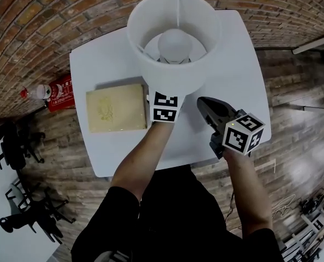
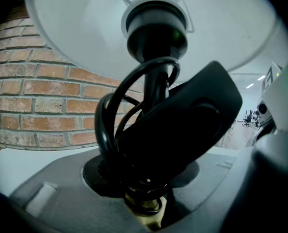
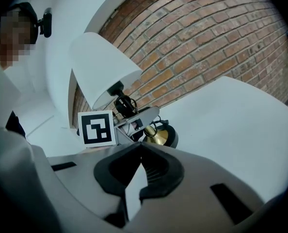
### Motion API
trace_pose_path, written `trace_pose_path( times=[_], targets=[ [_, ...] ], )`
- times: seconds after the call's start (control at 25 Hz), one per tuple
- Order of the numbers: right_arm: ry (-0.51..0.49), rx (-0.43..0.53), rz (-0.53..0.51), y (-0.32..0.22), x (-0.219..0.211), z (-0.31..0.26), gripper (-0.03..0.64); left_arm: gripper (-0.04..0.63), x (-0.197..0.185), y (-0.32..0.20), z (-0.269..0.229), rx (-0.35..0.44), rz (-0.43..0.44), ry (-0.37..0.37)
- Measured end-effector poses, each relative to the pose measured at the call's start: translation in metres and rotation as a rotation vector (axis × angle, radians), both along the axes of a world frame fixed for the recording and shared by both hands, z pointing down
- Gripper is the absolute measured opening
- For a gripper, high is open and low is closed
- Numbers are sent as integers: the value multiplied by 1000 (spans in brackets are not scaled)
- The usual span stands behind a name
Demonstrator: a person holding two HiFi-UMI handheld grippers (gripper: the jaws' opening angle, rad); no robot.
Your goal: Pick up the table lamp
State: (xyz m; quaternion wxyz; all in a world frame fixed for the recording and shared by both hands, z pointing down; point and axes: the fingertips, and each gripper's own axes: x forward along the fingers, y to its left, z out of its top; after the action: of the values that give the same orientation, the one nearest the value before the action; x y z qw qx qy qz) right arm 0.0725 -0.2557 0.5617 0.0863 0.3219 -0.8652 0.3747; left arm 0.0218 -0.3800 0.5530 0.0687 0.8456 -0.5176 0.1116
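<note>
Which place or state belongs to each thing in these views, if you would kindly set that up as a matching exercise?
Things:
1. white drum-shaped lamp shade
2. tan square flat slab
3. red cylindrical fire extinguisher
4. right gripper

Places or states:
A. on the wooden floor by the brick wall
B. jaws shut, nothing held
C. lying flat on the white table
D. around a white bulb

Pairs: 1-D, 2-C, 3-A, 4-B.

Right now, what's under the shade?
Under the shade: bulb, black socket, coiled cord at the stem, brass base below. From the head view the shade covers everything but the bulb.
</note>
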Motion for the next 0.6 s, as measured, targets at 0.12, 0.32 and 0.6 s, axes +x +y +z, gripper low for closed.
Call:
trace_pose_path(
  times=[0.12, 0.32, 0.6],
  targets=[
    [-10, -2, 3, 4, -1, 2, 14, 199, 0, -2, 1, 1, -2, 3],
    [-24, 1, 23, 6, 1, 1, 14, 195, -2, -3, 5, -16, -6, -21],
    [-26, 8, 25, 10, 1, -2, 14, 195, -1, -5, 5, -27, -10, -22]
  ],
)
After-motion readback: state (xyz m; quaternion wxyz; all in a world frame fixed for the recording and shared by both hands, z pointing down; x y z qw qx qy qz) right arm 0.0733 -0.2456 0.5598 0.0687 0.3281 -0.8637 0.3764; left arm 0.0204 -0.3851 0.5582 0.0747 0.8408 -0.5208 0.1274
